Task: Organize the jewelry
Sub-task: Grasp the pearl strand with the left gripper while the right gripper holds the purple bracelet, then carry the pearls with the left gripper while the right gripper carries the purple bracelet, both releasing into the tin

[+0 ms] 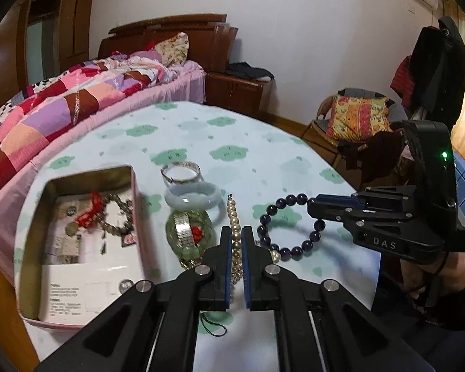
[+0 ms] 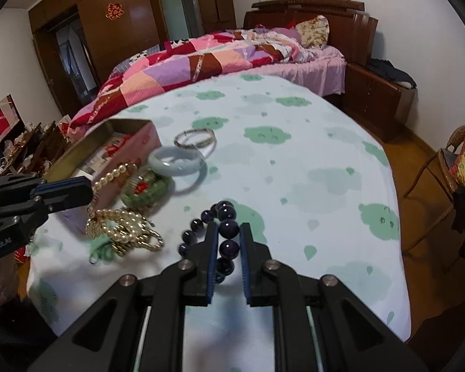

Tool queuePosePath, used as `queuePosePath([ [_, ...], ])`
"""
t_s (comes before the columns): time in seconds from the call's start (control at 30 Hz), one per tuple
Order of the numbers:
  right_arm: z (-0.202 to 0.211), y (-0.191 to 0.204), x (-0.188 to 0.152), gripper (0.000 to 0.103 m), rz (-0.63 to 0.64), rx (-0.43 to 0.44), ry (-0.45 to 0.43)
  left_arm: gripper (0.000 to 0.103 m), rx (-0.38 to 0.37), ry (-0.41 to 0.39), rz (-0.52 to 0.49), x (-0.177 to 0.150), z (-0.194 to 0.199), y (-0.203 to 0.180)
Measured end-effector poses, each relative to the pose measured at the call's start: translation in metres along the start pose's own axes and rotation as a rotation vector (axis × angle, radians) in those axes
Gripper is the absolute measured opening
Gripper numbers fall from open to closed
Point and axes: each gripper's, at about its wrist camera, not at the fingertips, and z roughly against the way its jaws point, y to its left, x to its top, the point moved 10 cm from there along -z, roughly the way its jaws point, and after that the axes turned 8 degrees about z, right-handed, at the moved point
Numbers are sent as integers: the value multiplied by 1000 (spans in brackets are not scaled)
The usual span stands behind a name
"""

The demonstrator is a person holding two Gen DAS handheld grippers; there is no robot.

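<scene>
My left gripper [image 1: 237,232] is shut on a pearl necklace [image 1: 234,217] and lifts one end while the rest lies heaped on the table [image 2: 124,229]. My right gripper [image 2: 228,229] is shut on a dark purple bead bracelet [image 2: 226,210] that hangs off its tips [image 1: 290,226]. An open pink tin box [image 1: 133,183] at the left holds a brown bead bracelet [image 1: 117,214] with a red tassel, and papers. A pale jade bangle [image 1: 192,195], a silver bangle [image 1: 181,170] and a green bead bracelet [image 1: 189,232] with a metal watch band lie beside the box.
The table has a white cloth with green cloud prints [image 2: 294,170]. A bed with a patchwork quilt [image 2: 201,59] stands behind it. A wicker chair with a patterned cushion [image 1: 356,117] stands at the right. The table's edge curves round close to the right [image 2: 400,217].
</scene>
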Motion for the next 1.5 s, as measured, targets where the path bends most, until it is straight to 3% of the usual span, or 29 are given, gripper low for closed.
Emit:
queuePosePath([
  [0.4, 9, 25, 31, 15, 59, 18, -47, 4, 33, -150, 3, 48, 53, 15],
  [0.83, 10, 65, 86, 15, 154, 57, -120, 4, 157, -286, 70, 90, 103, 81],
  [1.1, 1, 106, 122, 15, 217, 111, -159, 4, 204, -281, 140, 80, 101, 118],
  [1.5, -40, 157, 136, 15, 283, 172, -129, 4, 237, -204, 196, 55, 62, 150],
])
